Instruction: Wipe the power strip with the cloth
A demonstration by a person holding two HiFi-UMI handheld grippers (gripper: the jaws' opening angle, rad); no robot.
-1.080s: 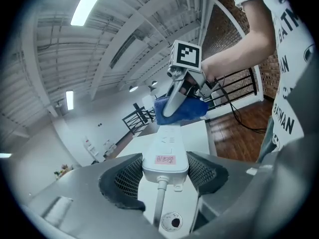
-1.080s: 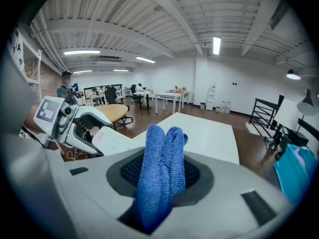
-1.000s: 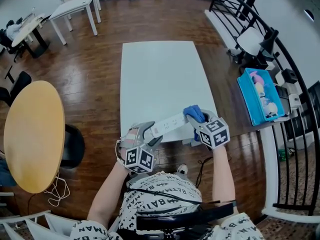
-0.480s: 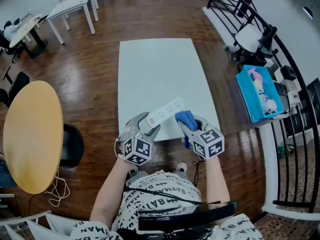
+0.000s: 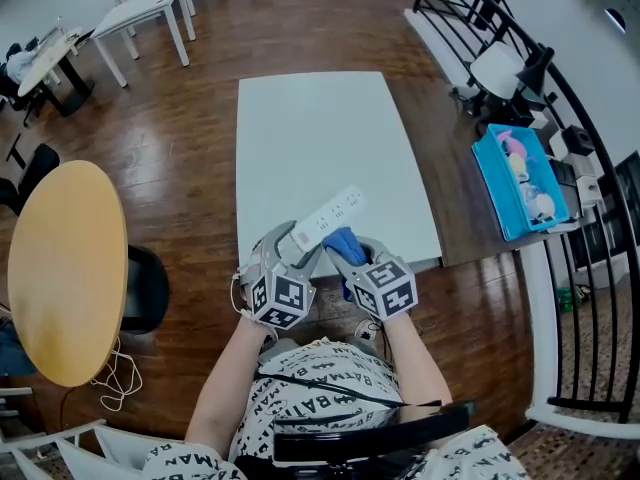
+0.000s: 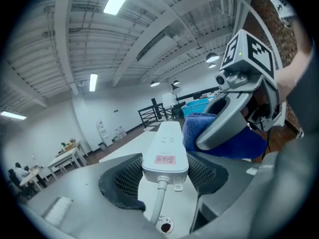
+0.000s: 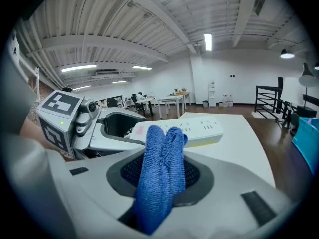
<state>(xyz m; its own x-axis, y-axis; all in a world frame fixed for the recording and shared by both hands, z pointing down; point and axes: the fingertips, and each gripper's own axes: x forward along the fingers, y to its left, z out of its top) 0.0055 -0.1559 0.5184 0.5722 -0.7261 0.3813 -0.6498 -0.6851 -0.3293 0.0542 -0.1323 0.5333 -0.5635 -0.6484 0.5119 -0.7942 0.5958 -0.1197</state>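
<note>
A white power strip (image 5: pixel 330 218) is held above the near edge of the pale table (image 5: pixel 320 138), slanting up to the right. My left gripper (image 5: pixel 290 253) is shut on its cable end; in the left gripper view the power strip (image 6: pixel 164 151) sits between the dark pads with its cord hanging down. My right gripper (image 5: pixel 345 253) is shut on a folded blue cloth (image 5: pixel 340 241), pressed against the strip's near side close to the left jaws. The blue cloth (image 7: pixel 162 176) stands up between the right jaws, the power strip (image 7: pixel 182 130) just behind it.
A round wooden table (image 5: pixel 65 268) stands at the left with a dark chair (image 5: pixel 145 288) beside it. A blue bin (image 5: pixel 520 188) with small items sits at the right by a black railing (image 5: pixel 590 258). White desks (image 5: pixel 150 13) stand at the far left.
The right gripper has slid the cloth along the strip from its far right end toward the left gripper. The strip has tilted a little steeper; the left gripper stays put.
</note>
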